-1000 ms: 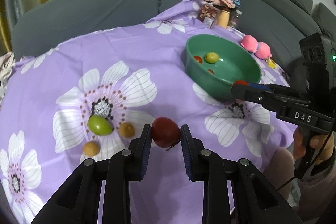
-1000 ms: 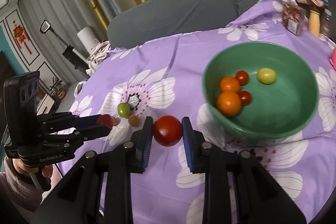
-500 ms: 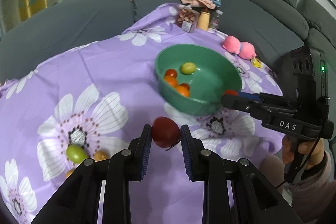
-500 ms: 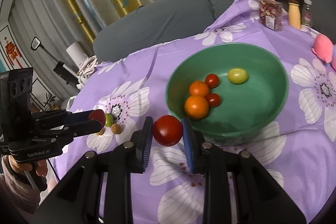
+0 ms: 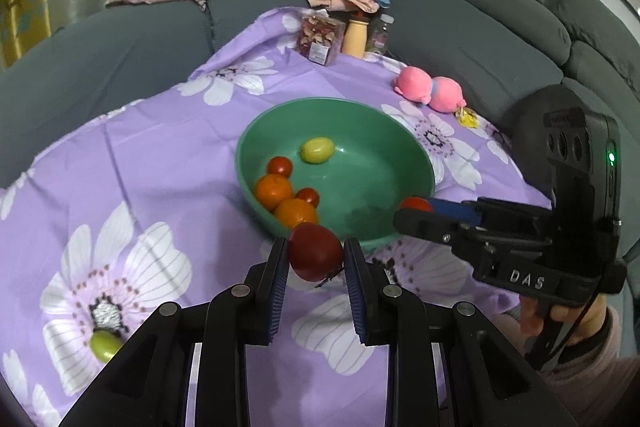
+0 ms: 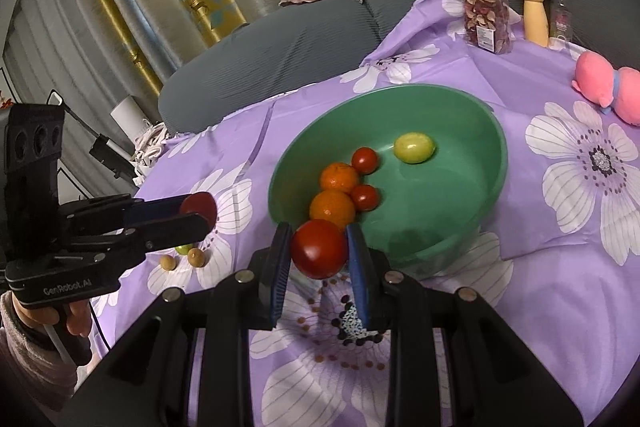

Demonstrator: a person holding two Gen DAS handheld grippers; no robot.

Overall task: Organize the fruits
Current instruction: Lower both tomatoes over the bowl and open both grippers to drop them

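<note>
Each tool, left (image 5: 316,259) and right (image 6: 319,249), clenches one red tomato; the green bowl (image 6: 496,139) holds five fruits.

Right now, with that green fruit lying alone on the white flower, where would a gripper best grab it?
Probably across the narrow middle of the green fruit, coming from above. It is an oval lying flat on the purple cloth, so the short axis fits between the fingers. Two small brown fruits lie close by, so avoid a sideways approach.
</note>
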